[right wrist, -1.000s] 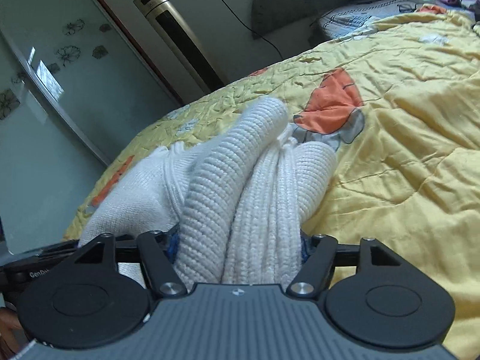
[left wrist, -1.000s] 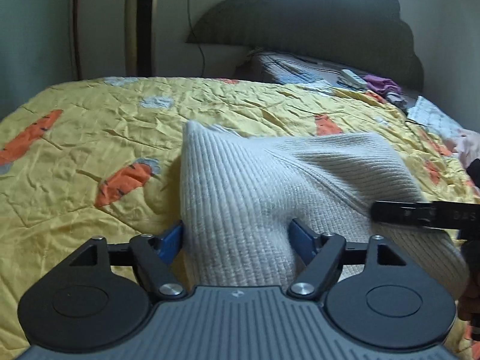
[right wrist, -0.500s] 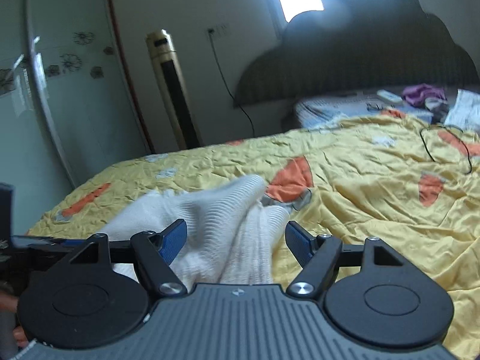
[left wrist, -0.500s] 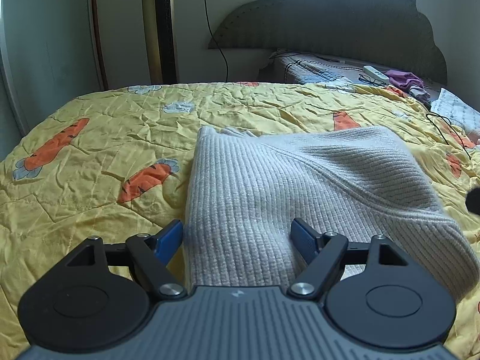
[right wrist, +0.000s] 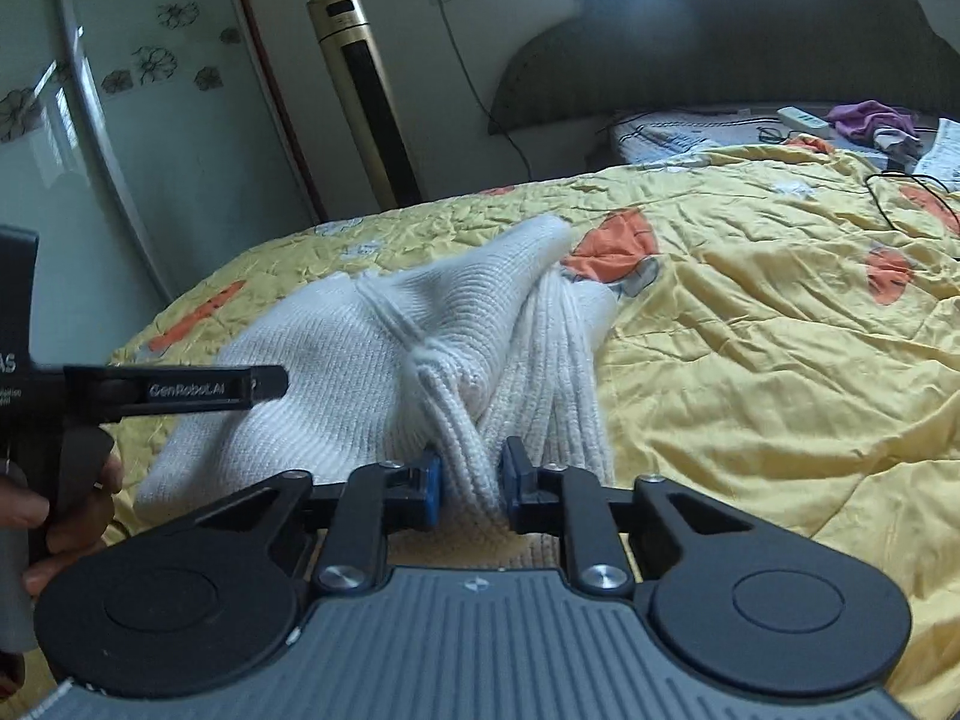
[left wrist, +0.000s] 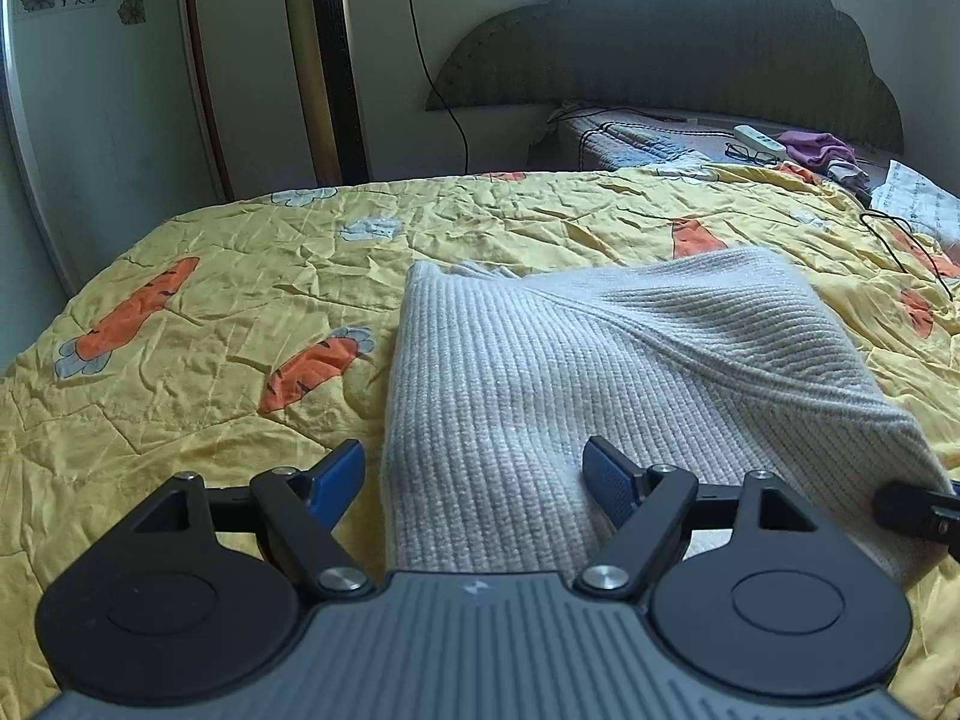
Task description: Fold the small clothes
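Observation:
A cream ribbed knit sweater (left wrist: 540,360) lies folded on the yellow carrot-print quilt (left wrist: 210,312). My left gripper (left wrist: 474,471) is open, its blue pads spread wide over the sweater's near edge; the left pad stands clear of the fabric. In the right wrist view the sweater (right wrist: 360,360) is bunched into ridges. My right gripper (right wrist: 471,474) is closing, and its pads pinch a thick fold of the knit at the near right corner. A hand holds the left gripper (right wrist: 180,390) at the left edge of that view.
A gold tower fan (left wrist: 327,60) and a mirrored wardrobe door (right wrist: 90,150) stand beyond the bed's far left. The dark headboard (left wrist: 690,42) is at the back, with a power strip (left wrist: 759,138), glasses and purple cloth below it. A black cable (left wrist: 900,246) lies at the right.
The right gripper's jaws, wide apart half a second ago, have closed on a fold of the sweater. The left wrist view has drawn back a little; the sweater lies flatter.

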A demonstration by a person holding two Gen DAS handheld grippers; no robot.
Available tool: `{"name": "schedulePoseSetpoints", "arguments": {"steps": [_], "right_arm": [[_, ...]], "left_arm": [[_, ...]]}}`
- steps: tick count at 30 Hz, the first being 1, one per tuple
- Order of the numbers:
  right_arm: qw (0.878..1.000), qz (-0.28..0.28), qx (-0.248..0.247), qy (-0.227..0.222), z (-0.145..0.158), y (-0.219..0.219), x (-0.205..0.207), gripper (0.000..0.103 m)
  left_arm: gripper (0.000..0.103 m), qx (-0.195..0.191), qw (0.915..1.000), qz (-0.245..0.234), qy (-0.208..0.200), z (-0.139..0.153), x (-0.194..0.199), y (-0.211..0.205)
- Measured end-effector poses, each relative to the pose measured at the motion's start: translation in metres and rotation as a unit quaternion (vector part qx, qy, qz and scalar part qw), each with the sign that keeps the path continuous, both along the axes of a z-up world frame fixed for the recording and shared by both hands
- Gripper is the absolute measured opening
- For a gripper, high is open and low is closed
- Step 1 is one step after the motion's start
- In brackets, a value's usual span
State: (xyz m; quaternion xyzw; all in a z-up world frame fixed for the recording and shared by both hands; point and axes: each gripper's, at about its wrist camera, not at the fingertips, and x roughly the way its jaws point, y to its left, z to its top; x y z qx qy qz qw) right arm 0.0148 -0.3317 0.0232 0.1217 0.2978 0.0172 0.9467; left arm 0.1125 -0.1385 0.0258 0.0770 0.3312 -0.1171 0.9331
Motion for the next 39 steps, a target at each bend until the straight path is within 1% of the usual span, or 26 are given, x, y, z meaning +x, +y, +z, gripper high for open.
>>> {"name": "schedulePoseSetpoints", "arguments": {"steps": [1,5,6,8,10,11,13,15,17,20,21,22,24,25,29,30,33,34,35,36,37,39], "right_arm": [[1.000,-0.006,0.004,-0.002,0.000,-0.001,-0.002,0.017],[1.000,-0.009,0.013,0.008,-0.006,-0.005,-0.002,0.018],[1.000,-0.008,0.010,0.011,-0.007,-0.005,-0.001,0.026],[1.000,-0.012,-0.003,0.006,-0.004,-0.002,-0.004,0.033],[0.999,-0.021,-0.028,-0.005,0.005,0.004,-0.009,0.047],[0.999,-0.026,-0.045,-0.015,0.010,0.009,-0.012,0.048],[0.995,-0.028,-0.083,-0.043,0.019,0.020,-0.018,0.048],[0.991,-0.016,-0.117,-0.069,0.027,0.034,-0.021,0.048],[0.988,0.013,-0.133,-0.073,0.031,0.045,-0.017,0.048],[0.989,0.037,-0.131,-0.058,0.025,0.053,-0.006,0.046],[0.989,0.036,-0.136,-0.049,0.020,0.053,-0.001,0.042],[0.989,0.031,-0.138,-0.034,0.015,0.052,0.004,0.042],[0.992,0.018,-0.126,-0.011,0.007,0.045,0.010,0.041],[0.992,0.016,-0.123,-0.007,0.005,0.046,0.008,0.041],[0.989,0.021,-0.142,-0.026,0.011,0.058,-0.002,0.044],[0.989,0.021,-0.143,-0.023,0.009,0.058,-0.001,0.046],[0.990,0.016,-0.142,0.002,0.000,0.054,0.005,0.045],[0.990,0.013,-0.138,0.000,0.001,0.054,0.003,0.046],[0.991,0.010,-0.136,-0.005,0.004,0.056,0.000,0.048],[0.991,0.009,-0.133,-0.011,0.007,0.058,-0.004,0.057],[0.991,0.008,-0.130,-0.018,0.011,0.059,-0.007,0.070],[0.991,0.005,-0.132,-0.026,0.014,0.062,-0.014,0.078]], "left_arm": [[0.083,-0.001,1.0000,0.001,-0.002,0.000,-0.002,0.002],[0.083,-0.003,1.0000,0.005,0.002,-0.002,-0.003,0.005],[0.083,-0.004,1.0000,0.006,0.003,-0.003,-0.003,0.006],[0.083,-0.004,1.0000,0.006,0.002,-0.003,-0.004,0.007],[0.083,0.000,1.0000,0.005,0.000,-0.003,-0.004,0.007],[0.083,0.002,1.0000,0.004,-0.002,-0.004,-0.005,0.006],[0.083,0.006,1.0000,0.004,-0.004,-0.004,-0.007,0.005],[0.083,0.008,1.0000,0.004,-0.004,-0.004,-0.008,0.004],[0.083,0.008,0.9999,0.003,-0.005,-0.004,-0.009,0.003],[0.083,0.011,0.9999,0.002,-0.005,-0.005,-0.011,0.003],[0.083,0.012,0.9999,0.001,-0.005,-0.005,-0.011,0.003],[0.083,0.013,0.9999,0.000,-0.004,-0.005,-0.012,0.003],[0.083,0.013,0.9999,0.000,-0.004,-0.005,-0.014,0.004],[0.083,0.014,0.9999,0.000,-0.005,-0.005,-0.015,0.004],[0.083,0.012,0.9999,0.004,-0.003,-0.005,-0.016,0.005],[0.083,0.012,0.9999,0.005,-0.002,-0.005,-0.017,0.005],[0.083,0.015,0.9999,0.004,-0.001,-0.004,-0.022,0.005],[0.083,0.016,0.9999,0.005,-0.004,-0.003,-0.025,0.006],[0.083,0.019,0.9998,0.007,-0.005,-0.003,-0.027,0.006],[0.083,0.022,0.9997,0.010,-0.007,-0.002,-0.030,0.006],[0.084,0.025,0.9996,0.012,-0.010,-0.002,-0.033,0.006],[0.084,0.026,0.9995,0.016,-0.012,-0.002,-0.040,0.007]]}}
